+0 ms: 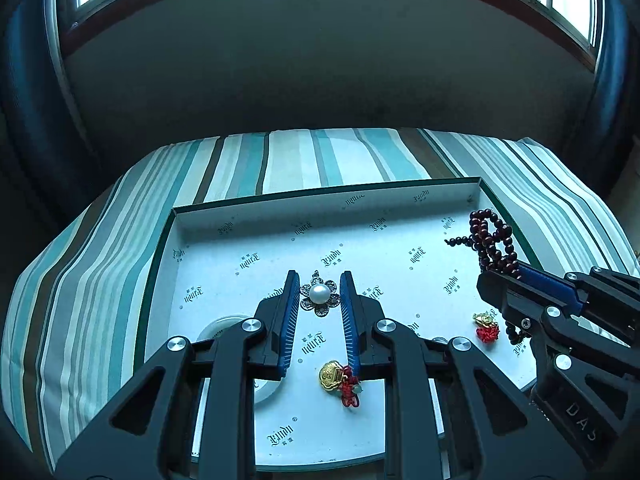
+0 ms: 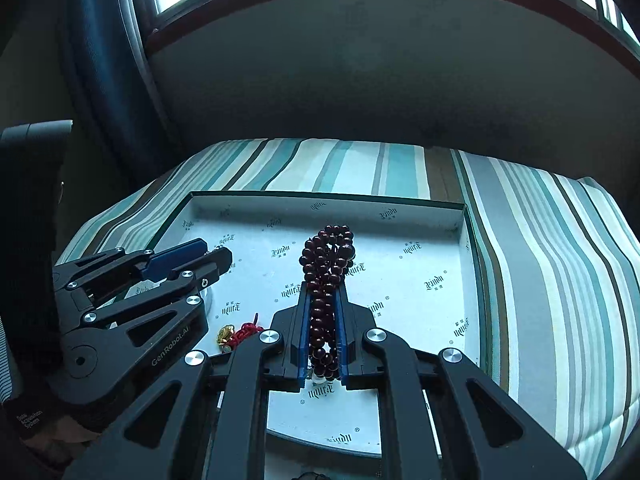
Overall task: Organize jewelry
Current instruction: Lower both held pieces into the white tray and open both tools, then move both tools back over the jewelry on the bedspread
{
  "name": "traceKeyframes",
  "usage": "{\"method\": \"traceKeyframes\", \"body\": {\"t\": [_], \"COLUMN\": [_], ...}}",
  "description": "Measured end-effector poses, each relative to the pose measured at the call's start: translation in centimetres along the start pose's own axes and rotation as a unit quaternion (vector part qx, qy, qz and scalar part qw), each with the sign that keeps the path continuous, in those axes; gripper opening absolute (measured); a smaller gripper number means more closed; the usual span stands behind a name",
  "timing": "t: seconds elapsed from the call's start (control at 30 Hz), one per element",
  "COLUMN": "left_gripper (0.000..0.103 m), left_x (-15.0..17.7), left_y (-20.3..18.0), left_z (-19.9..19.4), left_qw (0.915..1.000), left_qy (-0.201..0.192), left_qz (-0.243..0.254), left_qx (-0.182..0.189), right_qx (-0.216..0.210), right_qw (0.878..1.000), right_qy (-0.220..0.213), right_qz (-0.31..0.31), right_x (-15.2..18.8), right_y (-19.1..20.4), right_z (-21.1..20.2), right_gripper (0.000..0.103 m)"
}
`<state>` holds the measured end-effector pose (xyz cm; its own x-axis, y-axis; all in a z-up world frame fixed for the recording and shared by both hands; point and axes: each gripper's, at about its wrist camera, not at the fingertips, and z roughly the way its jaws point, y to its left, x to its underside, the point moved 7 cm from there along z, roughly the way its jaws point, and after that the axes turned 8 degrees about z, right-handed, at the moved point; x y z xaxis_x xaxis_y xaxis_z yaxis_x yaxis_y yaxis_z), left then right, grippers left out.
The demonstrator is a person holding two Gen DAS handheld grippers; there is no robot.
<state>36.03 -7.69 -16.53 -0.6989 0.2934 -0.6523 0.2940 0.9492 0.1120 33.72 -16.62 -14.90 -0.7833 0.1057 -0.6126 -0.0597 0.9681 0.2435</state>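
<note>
A white printed tray (image 1: 200, 220) lies on a striped cloth. My left gripper (image 1: 320, 280) is open, its fingers either side of a pearl flower brooch (image 1: 319, 294) on the tray floor. A gold charm with red knot (image 1: 338, 380) lies between the fingers nearer me. My right gripper (image 2: 323, 290) is shut on a dark red bead bracelet (image 2: 326, 264), held above the tray; the bracelet shows in the left wrist view (image 1: 492, 240) too. A second gold charm with red knot (image 1: 486, 324) lies under the right gripper (image 1: 500, 276).
The tray (image 2: 466, 216) has low green-edged walls. A round clear dish (image 1: 224, 328) sits under my left fingers. The striped cloth (image 2: 560, 260) covers a cushion with falling edges. A dark wall and window stand behind.
</note>
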Motion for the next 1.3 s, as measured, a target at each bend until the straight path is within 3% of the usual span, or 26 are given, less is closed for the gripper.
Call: {"method": "traceKeyframes", "body": {"t": [0.27, 0.6, 0.67, 0.73, 0.8, 1.13, 1.3], "left_gripper": [0.021, 0.023, 0.034, 0.045, 0.051, 0.068, 0.068], "left_x": [0.9, 2.2, 2.4, 2.4, 2.3, 1.6, 2.4], "left_y": [0.6, 0.7, 0.6, 0.6, 0.8, 1.7, 2.3], "left_z": [3.8, 5.3, 5.3, 5.1, 4.6, 0.1, -3.2], "left_qw": [0.9989, 0.9977, 0.9976, 0.9979, 0.9980, 0.9993, 0.9995], "left_qy": [0.047, 0.065, 0.066, 0.062, 0.059, 0.023, 0.003], "left_qz": [-0.011, -0.018, -0.018, -0.019, -0.021, -0.030, -0.029], "left_qx": [-0.001, -0.002, -0.002, 0.001, -0.002, -0.004, -0.013], "right_qx": [0.013, 0.022, 0.021, 0.020, 0.024, 0.022, 0.022], "right_qw": [0.999, 0.998, 0.998, 0.999, 0.999, 1.000, 1.000], "right_qy": [0.040, 0.051, 0.051, 0.050, 0.043, 0.004, -0.004], "right_qz": [0.002, 0.006, 0.006, 0.007, 0.009, 0.011, 0.016], "right_x": [1.2, 2.1, 2.1, 2.1, 1.9, 0.8, 1.9], "right_y": [-0.5, -1.0, -1.0, -1.1, -1.2, -0.7, -0.9], "right_z": [4.4, 5.9, 5.9, 5.8, 5.5, 0.4, -2.8], "right_gripper": [0.011, 0.013, 0.016, 0.034, 0.037, 0.038, 0.038]}}
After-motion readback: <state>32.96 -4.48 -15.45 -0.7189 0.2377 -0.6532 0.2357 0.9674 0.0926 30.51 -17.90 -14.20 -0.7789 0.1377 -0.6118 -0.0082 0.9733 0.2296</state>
